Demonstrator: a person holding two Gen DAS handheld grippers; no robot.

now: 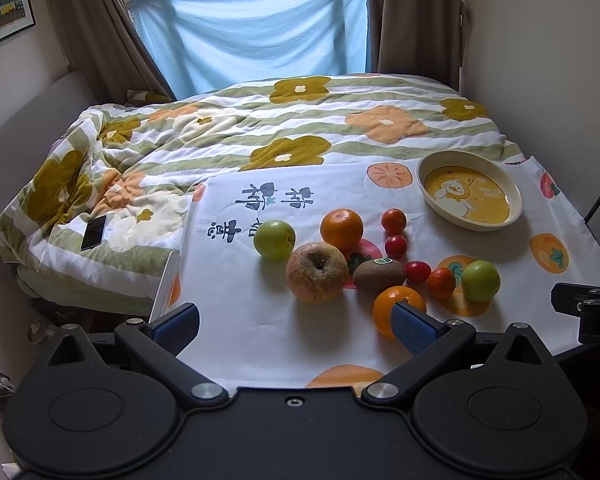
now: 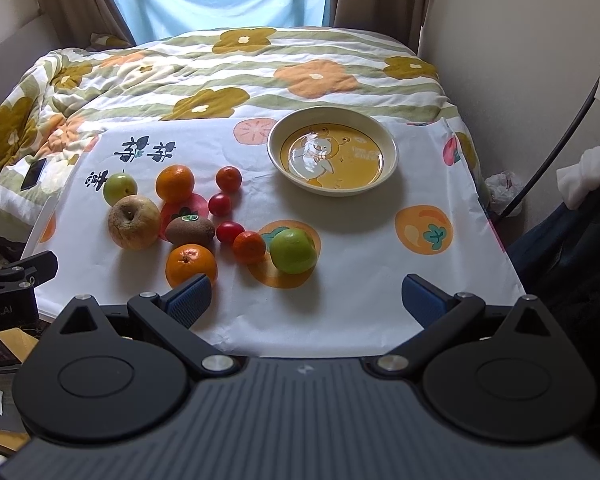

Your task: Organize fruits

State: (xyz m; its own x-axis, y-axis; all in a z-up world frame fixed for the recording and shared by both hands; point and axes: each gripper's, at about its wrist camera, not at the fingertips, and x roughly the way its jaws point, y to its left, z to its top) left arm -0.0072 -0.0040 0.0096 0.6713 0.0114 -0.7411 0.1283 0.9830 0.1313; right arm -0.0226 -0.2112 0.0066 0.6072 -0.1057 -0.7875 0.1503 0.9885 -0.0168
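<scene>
Both claws hang back at the near edge of the white fruit-print cloth (image 2: 340, 304) on the bench, the left claw (image 1: 296, 324) and the right claw (image 2: 306, 300) each spread wide and empty, probably to take in the whole spread first. Nearest lies a round orange (image 2: 191, 265), then a fuzzy brown kiwi (image 2: 189, 231), a wrinkled reddish apple (image 2: 133, 221) and a smooth green apple (image 2: 293, 250) (small red tomatoes crowd between them). Beyond, well apart, waits the empty cream duck-print bowl (image 2: 332, 190); past it, the flowered quilt (image 2: 260, 80).

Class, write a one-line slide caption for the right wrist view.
Open right gripper faces scattered fruit and an empty duck-print bowl on a persimmon-print cloth.
</scene>
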